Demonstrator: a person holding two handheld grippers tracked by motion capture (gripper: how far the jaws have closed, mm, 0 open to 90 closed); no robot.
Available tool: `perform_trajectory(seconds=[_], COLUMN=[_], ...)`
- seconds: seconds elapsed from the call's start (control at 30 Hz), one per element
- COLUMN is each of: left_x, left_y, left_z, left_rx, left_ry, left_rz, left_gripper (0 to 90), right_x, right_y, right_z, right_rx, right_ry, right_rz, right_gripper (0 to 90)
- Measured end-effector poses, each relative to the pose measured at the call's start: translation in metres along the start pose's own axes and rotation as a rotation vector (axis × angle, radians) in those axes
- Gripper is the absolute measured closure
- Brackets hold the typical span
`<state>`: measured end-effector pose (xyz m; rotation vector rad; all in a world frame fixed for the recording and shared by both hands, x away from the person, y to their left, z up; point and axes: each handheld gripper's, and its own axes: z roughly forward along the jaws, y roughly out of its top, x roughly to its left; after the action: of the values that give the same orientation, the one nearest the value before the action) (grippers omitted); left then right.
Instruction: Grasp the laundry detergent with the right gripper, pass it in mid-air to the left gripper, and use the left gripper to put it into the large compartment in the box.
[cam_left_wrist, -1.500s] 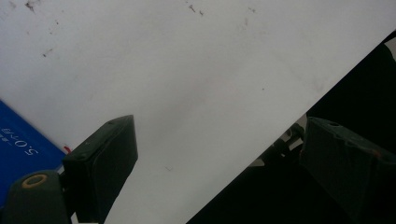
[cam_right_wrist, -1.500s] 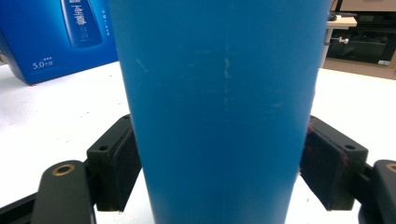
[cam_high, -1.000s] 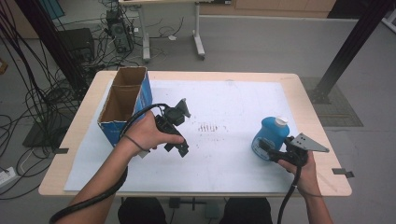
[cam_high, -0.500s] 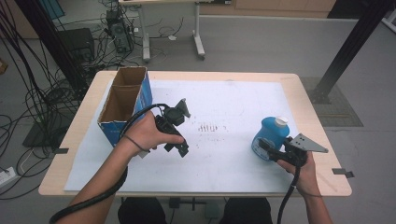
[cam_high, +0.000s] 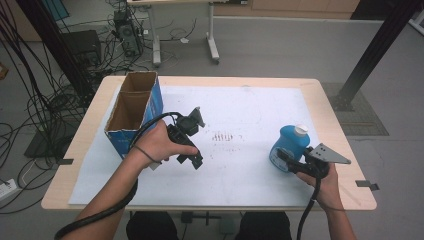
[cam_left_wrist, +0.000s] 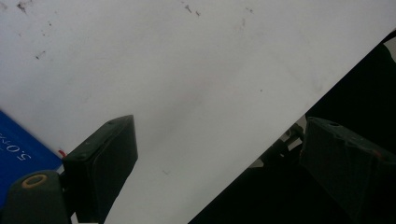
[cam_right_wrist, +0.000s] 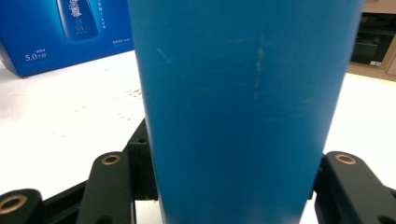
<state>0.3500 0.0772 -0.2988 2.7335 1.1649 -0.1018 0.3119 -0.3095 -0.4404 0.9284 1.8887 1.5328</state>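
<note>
A blue bottle (cam_high: 290, 149) with a white cap stood upright on the white sheet (cam_high: 240, 105), well to the right of the cardboard box (cam_high: 134, 111). The right gripper (cam_high: 282, 156) had just been closing and clamped the bottle's lower body between its jaws. The box, blue outside with plain brown walls inside, stood open at the sheet's left edge; its two compartments looked empty. Its side (cam_right_wrist: 60, 32) carried a bottle picture and the figure "5.0". Just right of the box, the left gripper (cam_high: 192, 161) hovered with jaws spread wide, holding nothing.
</note>
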Motion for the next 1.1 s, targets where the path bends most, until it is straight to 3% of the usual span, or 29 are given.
perform_trajectory(seconds=[1.1], left_x=[-0.0004], left_y=[0.0021], left_z=[0.0009], left_rx=[0.005], left_ry=[0.000], left_rz=[0.009], left_gripper=[11.3], right_x=[-0.0004], right_y=[0.0001], right_z=[0.0001], right_rx=[0.001], right_ry=[0.002], right_rz=[0.002], right_gripper=[43.1])
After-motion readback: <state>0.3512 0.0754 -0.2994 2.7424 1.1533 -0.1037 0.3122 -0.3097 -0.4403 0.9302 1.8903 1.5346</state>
